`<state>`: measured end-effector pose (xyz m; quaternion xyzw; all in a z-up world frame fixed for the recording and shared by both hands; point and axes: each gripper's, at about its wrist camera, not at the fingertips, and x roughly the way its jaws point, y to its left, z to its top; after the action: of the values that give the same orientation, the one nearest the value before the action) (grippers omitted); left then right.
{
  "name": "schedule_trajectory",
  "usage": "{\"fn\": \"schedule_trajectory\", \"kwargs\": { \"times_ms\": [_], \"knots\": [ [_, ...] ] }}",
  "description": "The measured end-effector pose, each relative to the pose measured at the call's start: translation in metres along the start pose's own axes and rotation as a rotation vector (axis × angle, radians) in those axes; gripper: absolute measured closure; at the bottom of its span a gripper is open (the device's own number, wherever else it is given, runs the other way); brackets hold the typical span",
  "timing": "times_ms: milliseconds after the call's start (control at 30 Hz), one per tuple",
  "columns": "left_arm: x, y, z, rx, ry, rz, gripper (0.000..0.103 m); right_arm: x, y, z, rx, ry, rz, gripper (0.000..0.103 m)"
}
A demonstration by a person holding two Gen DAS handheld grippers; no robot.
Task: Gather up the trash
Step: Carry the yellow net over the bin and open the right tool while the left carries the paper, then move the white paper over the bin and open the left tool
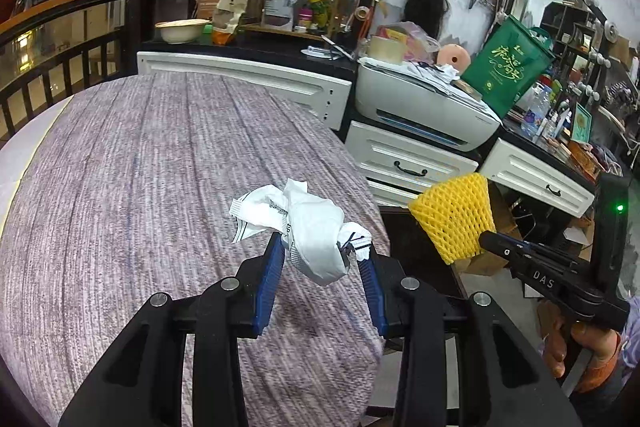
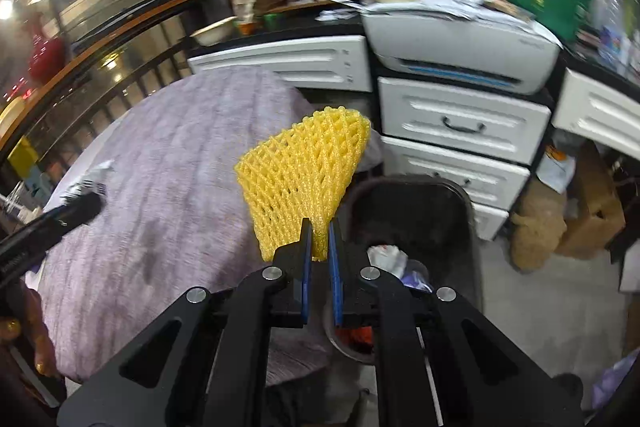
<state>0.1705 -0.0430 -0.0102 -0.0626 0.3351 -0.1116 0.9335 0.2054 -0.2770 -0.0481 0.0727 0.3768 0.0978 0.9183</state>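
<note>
Left gripper point(image 1: 322, 247) is clamping a crumpled white wrapper point(image 1: 308, 223) btwn its blue pads, holding it above the purple-grey tablecloth point(image 1: 140, 167). Right gripper point(image 2: 320, 239) is pinching the narrow end of a yellow foam net sleeve point(image 2: 308, 171), jaws nearly together, the net fanning upward. Just beyond it a dark bin point(image 2: 408, 211) is sitting beside the table w/ what looks like scraps inside, though the view is blurred. Farther back, white drawers point(image 2: 460, 123) and a printer point(image 2: 460, 39) are standing by a green bag point(image 1: 508, 67).

surface: round table point(image 1: 160, 167), mauve woven cloth | on it: seemingly nothing resting
</note>
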Motion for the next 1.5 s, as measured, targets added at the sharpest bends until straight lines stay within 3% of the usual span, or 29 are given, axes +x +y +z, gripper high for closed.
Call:
{"fn": "schedule_trajectory", "kwargs": {
  "times_ms": [467,500,533,600,633,967,1500],
  "knots": [
    [0.023,-0.049,-0.001,0.084,0.043,-0.063,0.066,0.057,-0.059,-0.036,0.092,0.100,-0.136,0.092],
    [0.025,-0.052,-0.002,0.086,0.046,-0.068,0.066,0.063,-0.062,-0.039,0.095,0.111,-0.171,0.085],
    [0.026,-0.056,-0.002,0.090,0.050,-0.078,0.066,0.067,-0.064,-0.041,0.104,0.121,-0.186,0.068],
    [0.029,-0.063,-0.003,0.108,0.057,-0.093,0.066,0.070,-0.074,-0.048,0.163,0.130,-0.175,0.046],
    [0.031,-0.068,-0.004,0.120,0.060,-0.099,0.066,0.067,-0.077,-0.051,0.182,0.121,-0.169,0.043],
    [0.065,-0.117,-0.015,0.234,0.128,-0.176,0.066,0.030,-0.116,-0.069,0.271,0.072,-0.242,0.034],
    [0.133,-0.164,-0.035,0.359,0.284,-0.191,0.064,-0.007,-0.154,-0.079,0.358,0.009,-0.300,0.034]
  ]
}}
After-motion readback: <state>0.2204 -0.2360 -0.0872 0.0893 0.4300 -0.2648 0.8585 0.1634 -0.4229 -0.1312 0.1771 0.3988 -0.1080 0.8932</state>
